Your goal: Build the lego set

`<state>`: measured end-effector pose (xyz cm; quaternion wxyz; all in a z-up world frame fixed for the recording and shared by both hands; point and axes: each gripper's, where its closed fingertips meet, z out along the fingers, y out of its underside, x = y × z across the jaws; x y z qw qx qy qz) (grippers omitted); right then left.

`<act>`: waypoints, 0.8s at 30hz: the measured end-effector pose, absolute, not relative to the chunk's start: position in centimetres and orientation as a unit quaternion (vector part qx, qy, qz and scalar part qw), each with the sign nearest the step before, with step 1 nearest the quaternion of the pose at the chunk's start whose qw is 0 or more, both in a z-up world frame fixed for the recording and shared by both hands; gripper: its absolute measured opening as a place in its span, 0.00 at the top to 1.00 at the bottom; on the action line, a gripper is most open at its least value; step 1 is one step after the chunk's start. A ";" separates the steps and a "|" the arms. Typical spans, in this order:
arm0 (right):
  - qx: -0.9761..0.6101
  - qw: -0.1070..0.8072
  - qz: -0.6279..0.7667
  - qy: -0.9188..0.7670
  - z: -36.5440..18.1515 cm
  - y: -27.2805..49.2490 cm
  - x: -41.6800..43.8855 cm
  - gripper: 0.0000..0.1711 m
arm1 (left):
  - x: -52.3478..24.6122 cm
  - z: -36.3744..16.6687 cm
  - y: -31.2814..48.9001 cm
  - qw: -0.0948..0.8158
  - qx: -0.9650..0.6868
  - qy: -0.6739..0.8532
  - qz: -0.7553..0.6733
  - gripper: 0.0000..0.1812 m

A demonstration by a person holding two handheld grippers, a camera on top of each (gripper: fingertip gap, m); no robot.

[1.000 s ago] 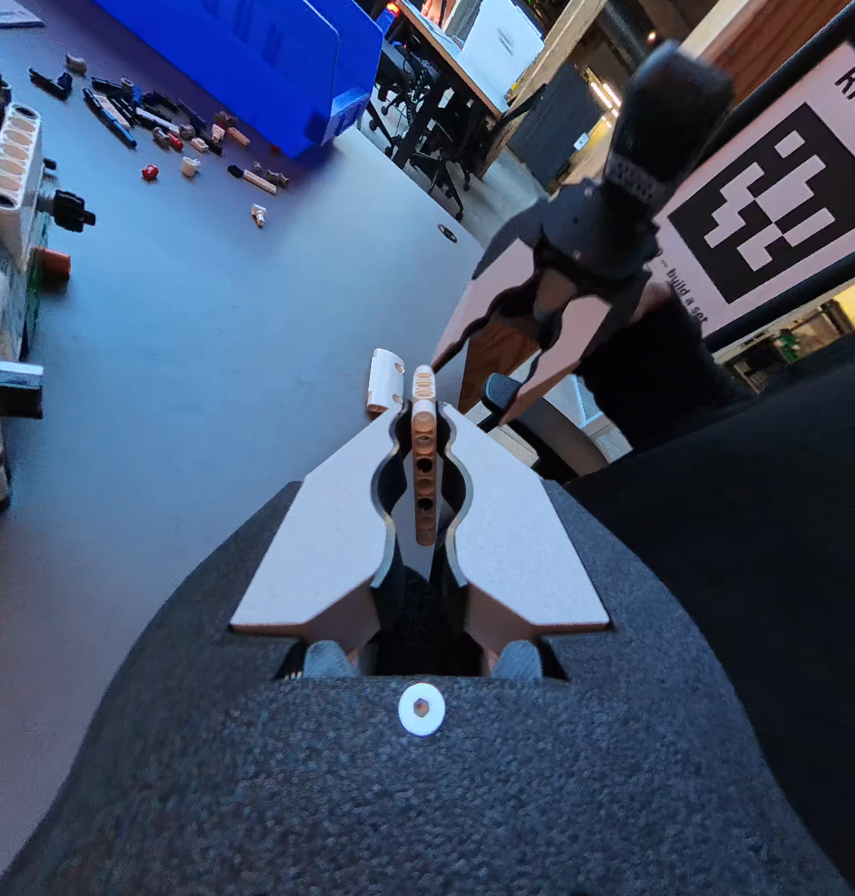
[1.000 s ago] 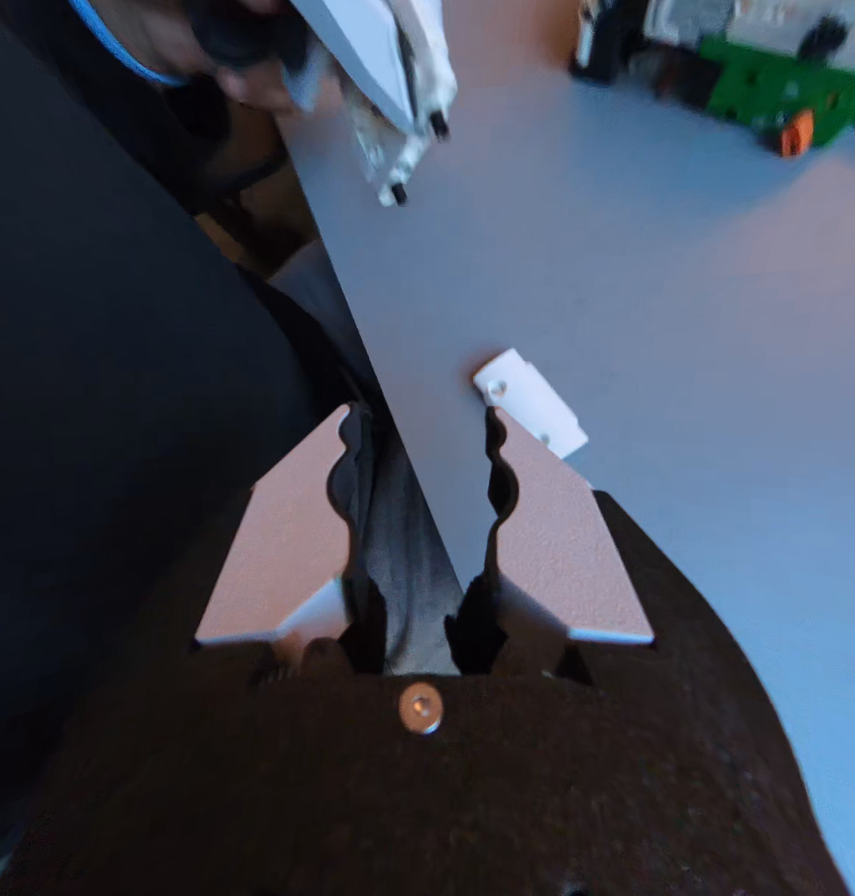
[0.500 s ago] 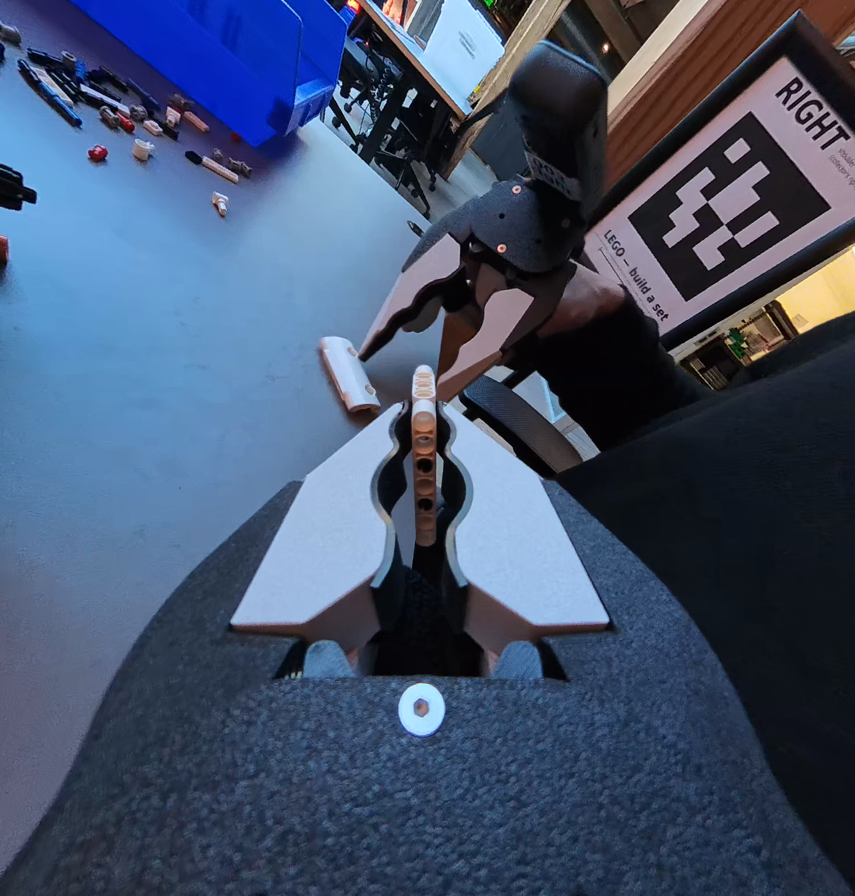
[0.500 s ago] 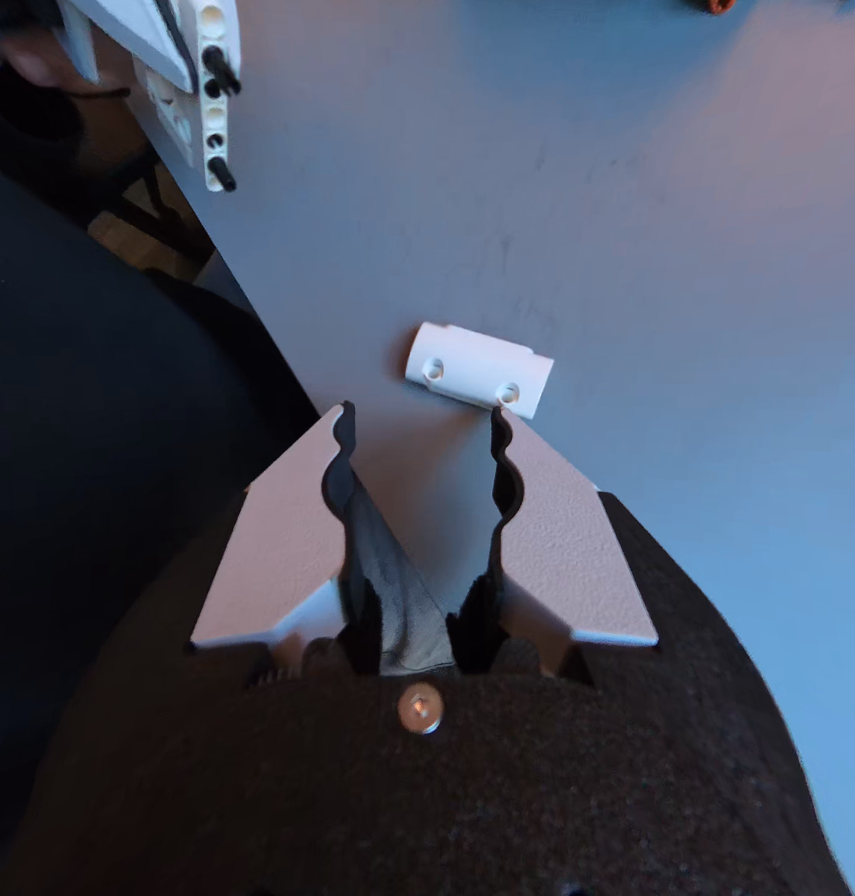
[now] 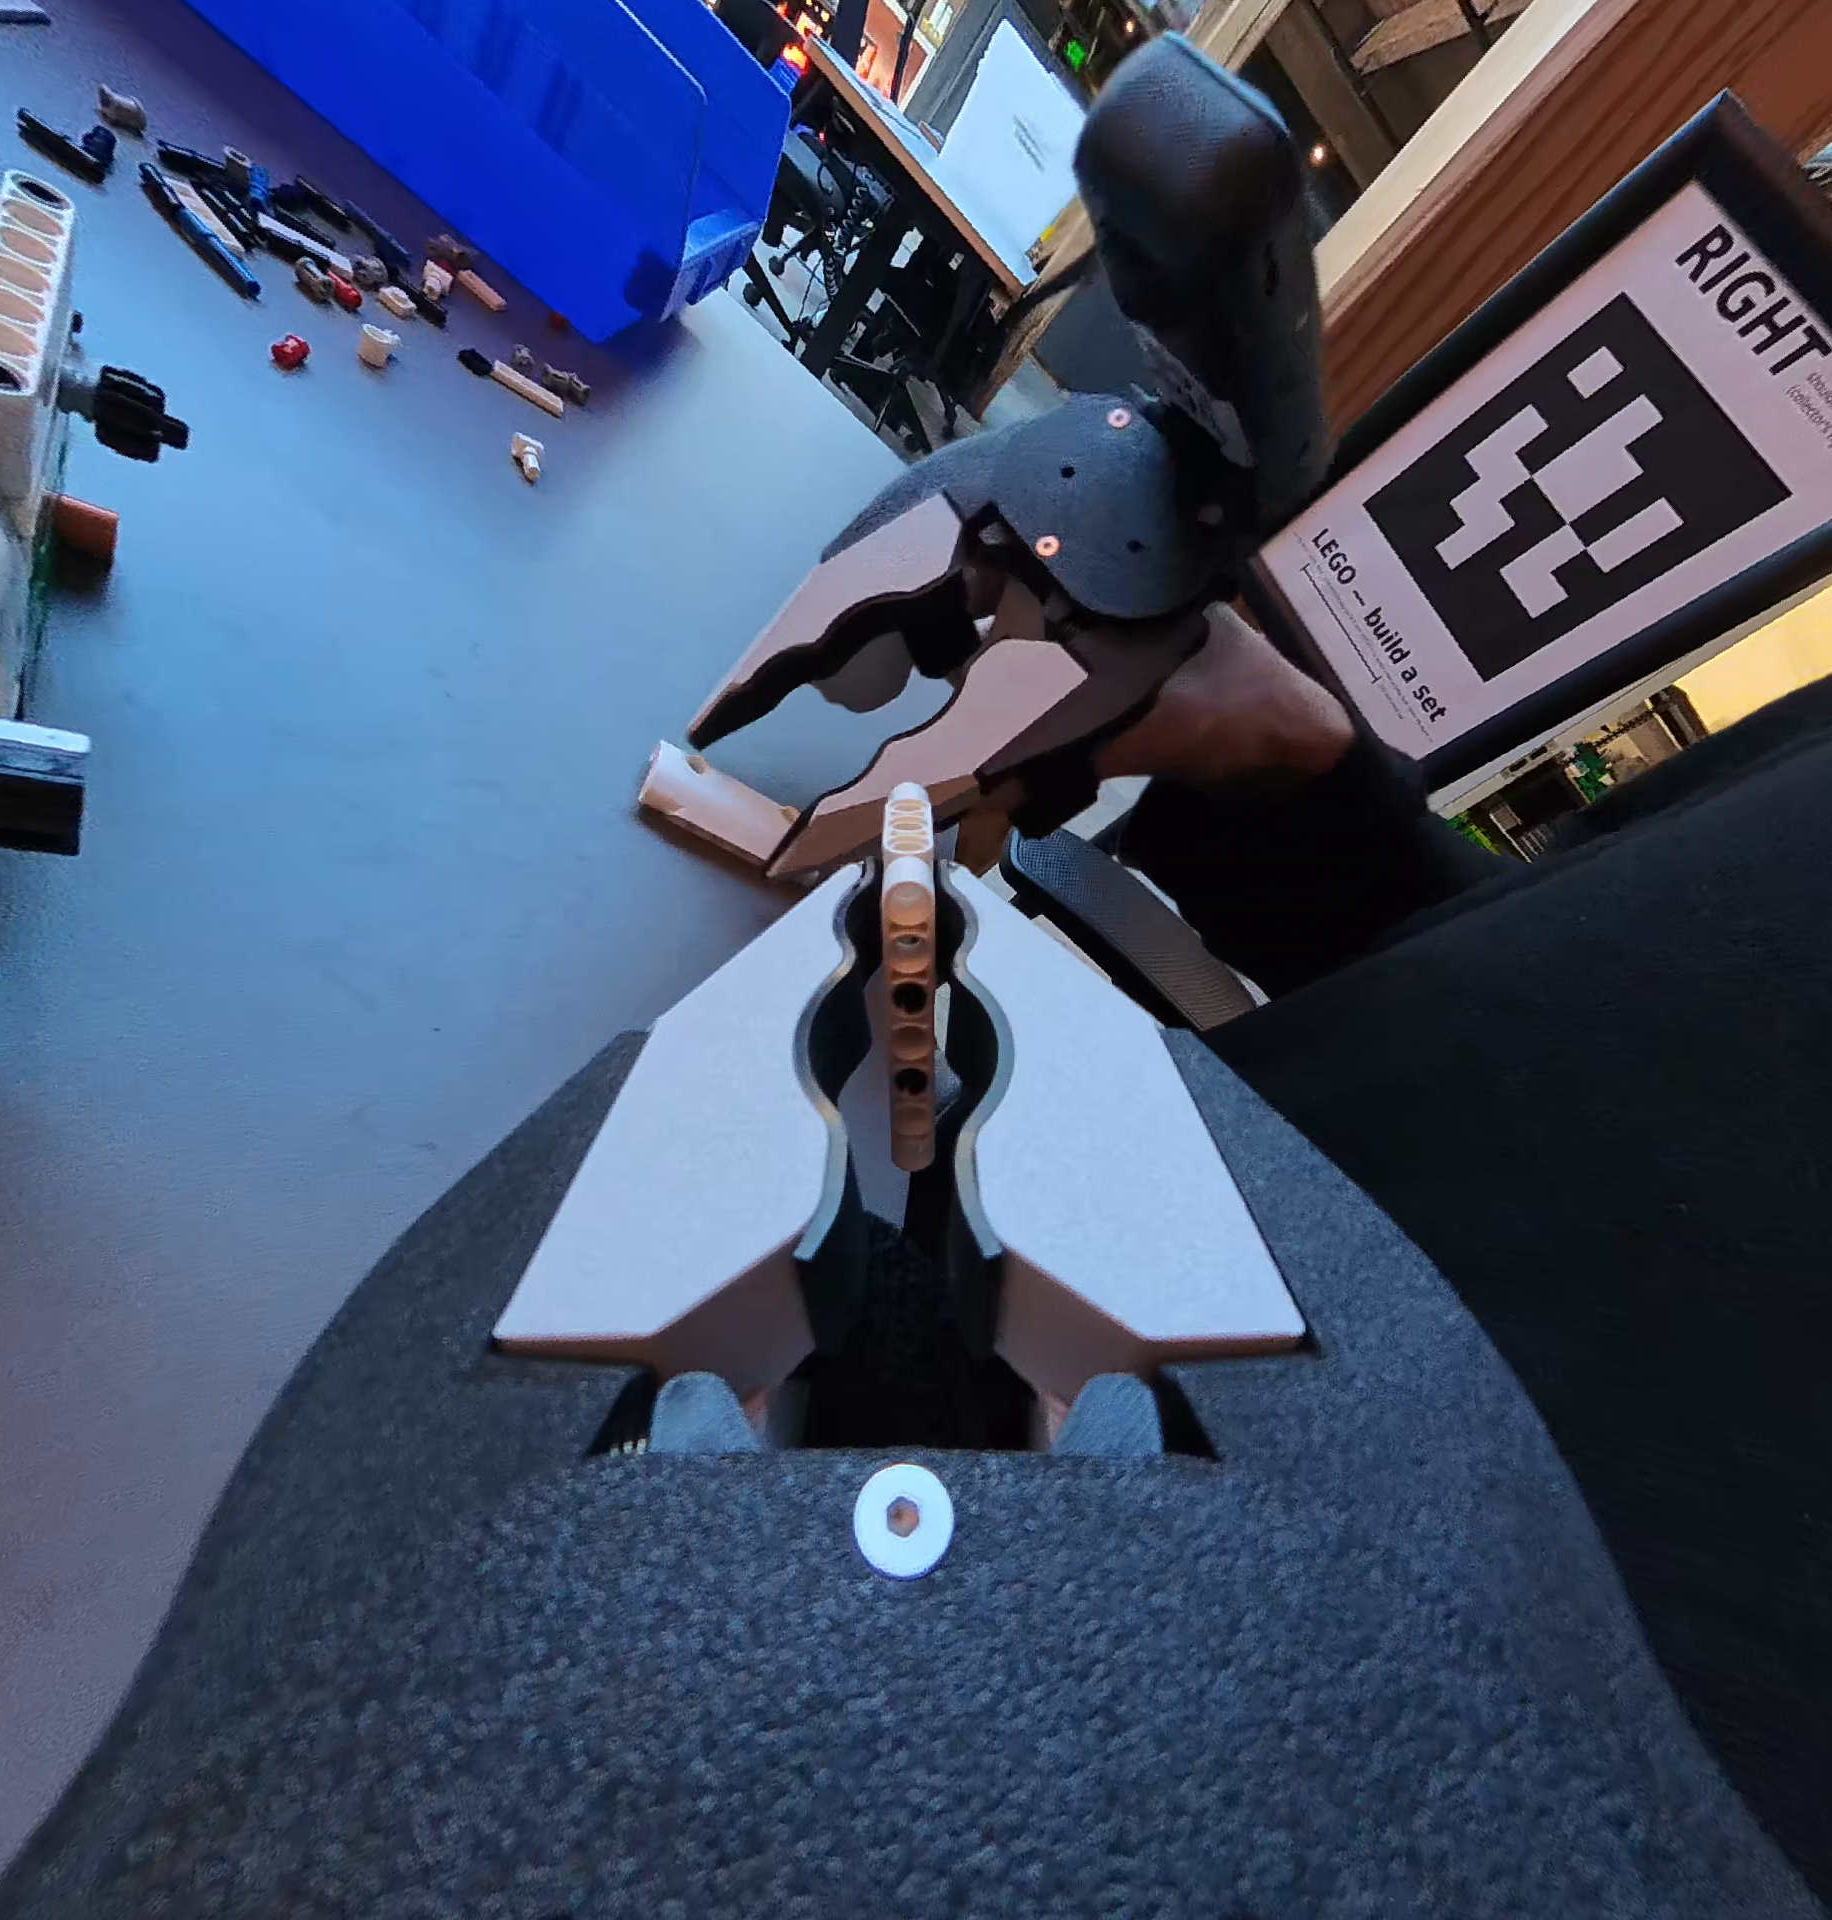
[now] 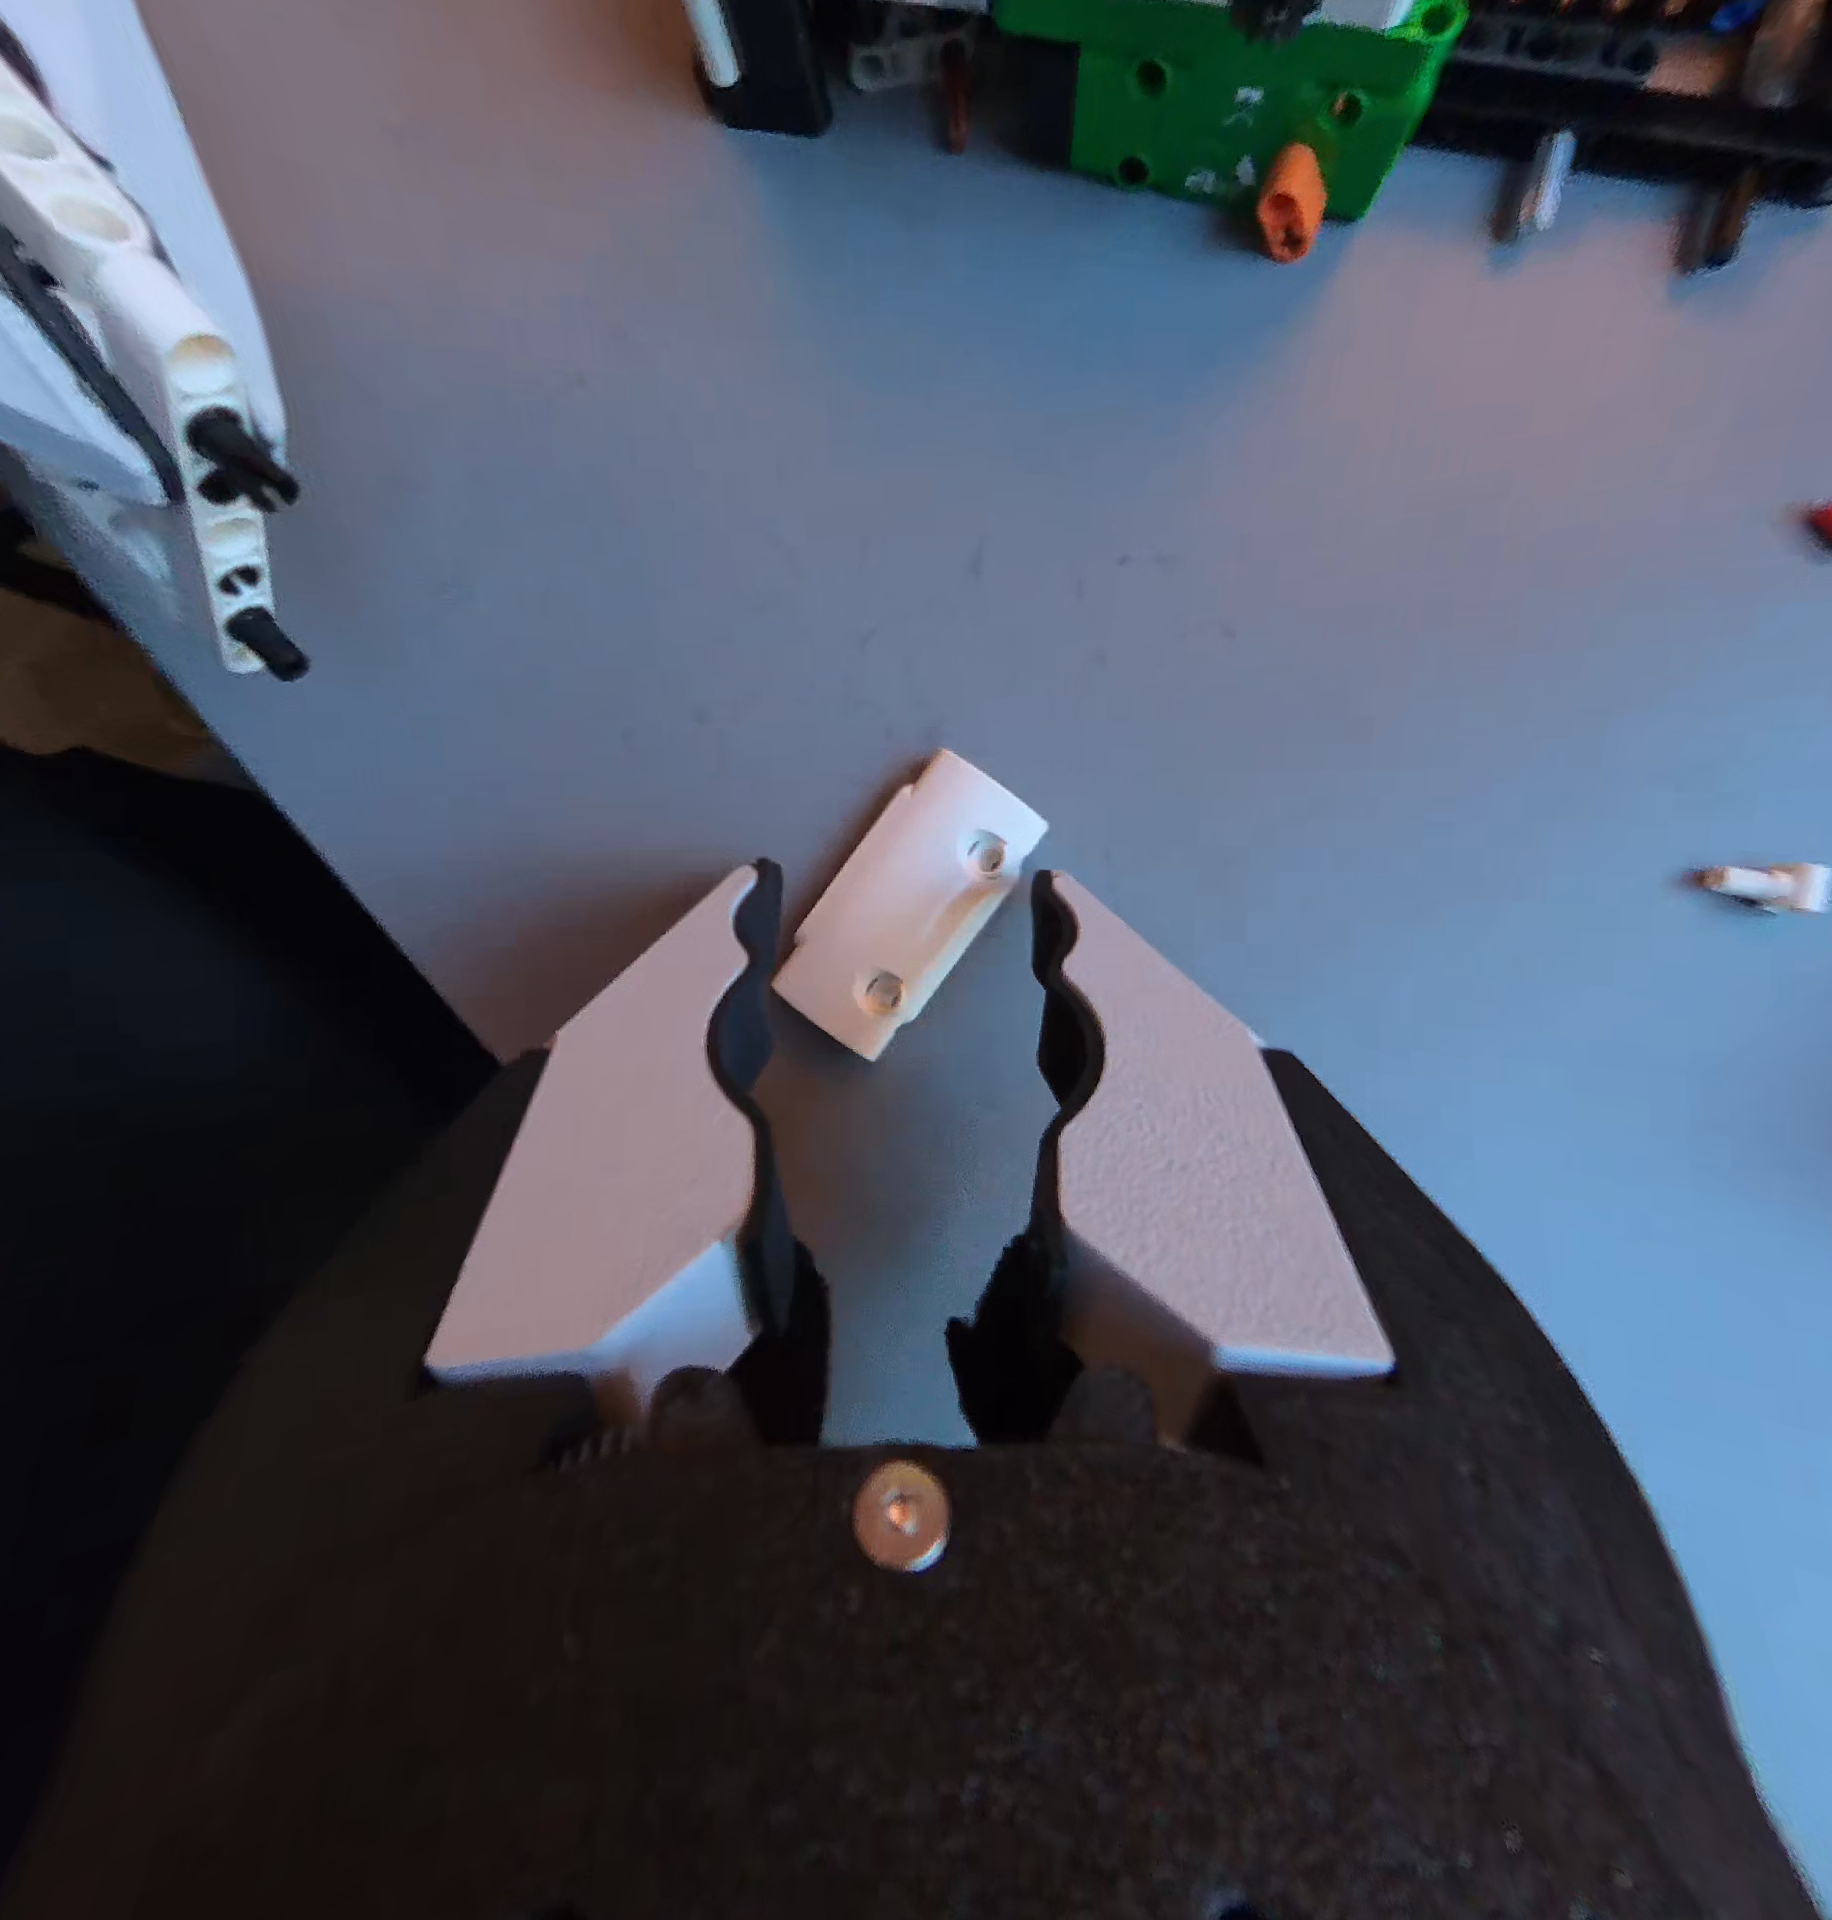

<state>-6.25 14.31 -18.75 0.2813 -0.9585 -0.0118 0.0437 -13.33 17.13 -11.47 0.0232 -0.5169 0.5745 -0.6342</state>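
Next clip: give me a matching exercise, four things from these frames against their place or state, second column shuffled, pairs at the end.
Things
1. white holed lego beam
2. flat white lego panel with two pin holes
3. blue plastic bin
4. green lego block

Places or states
A. lying on the grey table between the open right gripper fingers
B. at the table's far edge, beside scattered small pieces
C. clamped in the left gripper
D. part of the half-built model, orange pin in front

Pairs: 1-C, 2-A, 3-B, 4-D
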 end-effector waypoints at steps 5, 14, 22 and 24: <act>-0.966 0.252 -0.021 0.052 -18.7 14.0 -6.0 0.72 | -13.0 -11.7 17.5 0.024 -0.522 0.568 -0.636 0.96; -0.970 0.226 -0.058 0.060 -19.3 13.9 -5.7 0.83 | -12.8 -12.1 18.2 0.032 -0.527 0.566 -0.633 0.96; -0.965 0.253 0.021 0.063 -19.2 14.7 -6.0 0.84 | -12.3 -12.2 18.0 0.043 -0.526 0.568 -0.631 0.97; -0.940 0.321 0.087 0.074 -18.0 15.6 -6.5 0.84 | -11.9 -11.7 18.4 0.053 -0.526 0.557 -0.640 0.97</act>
